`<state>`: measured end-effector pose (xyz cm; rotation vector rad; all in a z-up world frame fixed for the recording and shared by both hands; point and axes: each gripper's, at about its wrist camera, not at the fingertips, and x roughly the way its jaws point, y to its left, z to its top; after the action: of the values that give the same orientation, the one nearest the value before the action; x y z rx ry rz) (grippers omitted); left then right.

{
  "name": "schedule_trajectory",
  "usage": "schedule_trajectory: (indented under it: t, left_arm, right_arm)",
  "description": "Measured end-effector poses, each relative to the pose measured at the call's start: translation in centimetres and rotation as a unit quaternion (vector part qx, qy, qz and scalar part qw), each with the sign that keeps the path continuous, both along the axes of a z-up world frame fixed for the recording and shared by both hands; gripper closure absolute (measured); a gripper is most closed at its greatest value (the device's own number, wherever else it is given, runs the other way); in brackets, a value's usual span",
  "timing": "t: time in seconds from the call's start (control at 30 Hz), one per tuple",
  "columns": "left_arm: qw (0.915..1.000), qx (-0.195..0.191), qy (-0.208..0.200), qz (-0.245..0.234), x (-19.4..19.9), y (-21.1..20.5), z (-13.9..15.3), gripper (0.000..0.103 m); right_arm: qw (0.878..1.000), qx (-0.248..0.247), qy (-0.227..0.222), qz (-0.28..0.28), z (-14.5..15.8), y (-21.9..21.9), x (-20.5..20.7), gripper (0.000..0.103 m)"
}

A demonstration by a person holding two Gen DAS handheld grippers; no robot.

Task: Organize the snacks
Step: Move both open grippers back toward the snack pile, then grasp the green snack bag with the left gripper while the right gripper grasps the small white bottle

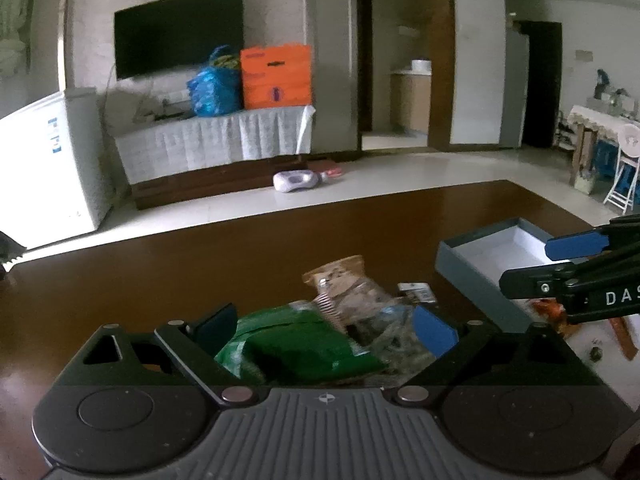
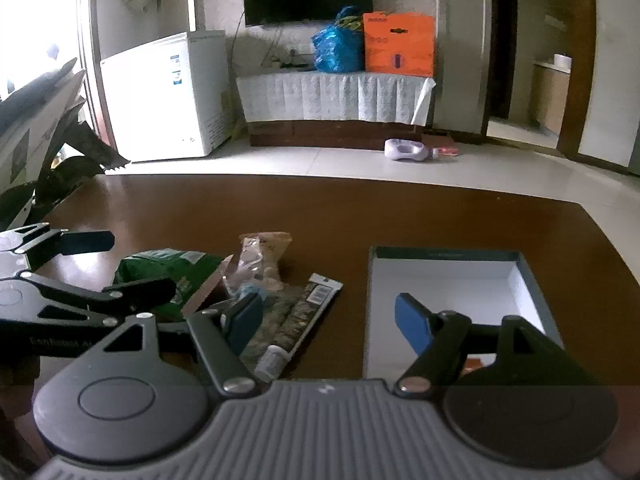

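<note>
A pile of snack packets lies on the brown table [image 2: 360, 208]: a green bag [image 1: 296, 344] [image 2: 168, 272], a clear packet of biscuits [image 1: 348, 288] [image 2: 260, 256] and a dark flat packet [image 2: 304, 312]. My left gripper [image 1: 326, 328] is open, its jaws either side of the green bag and clear packets. It also shows in the right wrist view [image 2: 132, 264]. My right gripper [image 2: 328, 320] is open and empty, over the gap between the pile and the grey box [image 2: 452, 304] [image 1: 480, 256]. The box has a white inside. An orange packet [image 1: 548, 308] lies in it.
The table's far edge runs across both views, with tiled floor beyond. A white freezer [image 2: 168, 92], a TV stand with an orange box [image 2: 400, 44] and a blue bag [image 2: 336, 48] stand across the room. A motorbike [image 2: 36, 128] is at the left.
</note>
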<state>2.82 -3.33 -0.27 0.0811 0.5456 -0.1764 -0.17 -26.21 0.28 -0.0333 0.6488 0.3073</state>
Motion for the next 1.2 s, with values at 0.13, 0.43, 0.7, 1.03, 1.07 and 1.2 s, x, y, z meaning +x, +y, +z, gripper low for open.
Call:
schedule_trajectory:
  t: [0.13, 0.43, 0.7, 1.03, 1.07, 1.2]
  left_arm:
    - [0.9999, 0.005, 0.009, 0.006, -0.1, 1.2, -0.5, 0.007]
    - [0.9996, 0.011, 0.017, 0.021, -0.1, 2.6, -1.1, 0.006]
    - [0.9994, 0.011, 0.02, 0.026, 0.5, 3.2, -1.0, 0.006]
    - [0.9994, 0.009, 0.025, 0.024, 1.9, 3.4, -1.1, 0.005]
    - [0.9994, 0.009, 0.026, 0.023, 1.9, 3.4, -1.2, 0.005]
    - [0.9994, 0.007, 0.026, 0.021, 2.0, 3.2, -1.1, 0.005]
  right_arm:
    - [1.0, -0.005, 0.005, 0.011, -0.4, 1.1, 0.2, 0.028]
    - [1.0, -0.001, 0.022, 0.019, -1.5, 2.7, 1.1, 0.028]
    - [0.999, 0.018, 0.039, -0.009, -2.8, 3.5, 3.5, 0.028]
    - [0.998, 0.004, 0.065, -0.013, -5.4, 5.8, 6.2, 0.042]
    - [0.998, -0.002, 0.067, -0.014, -5.7, 5.9, 6.4, 0.045]
    - [0.997, -0.017, 0.077, -0.019, -6.8, 5.9, 6.9, 0.047]
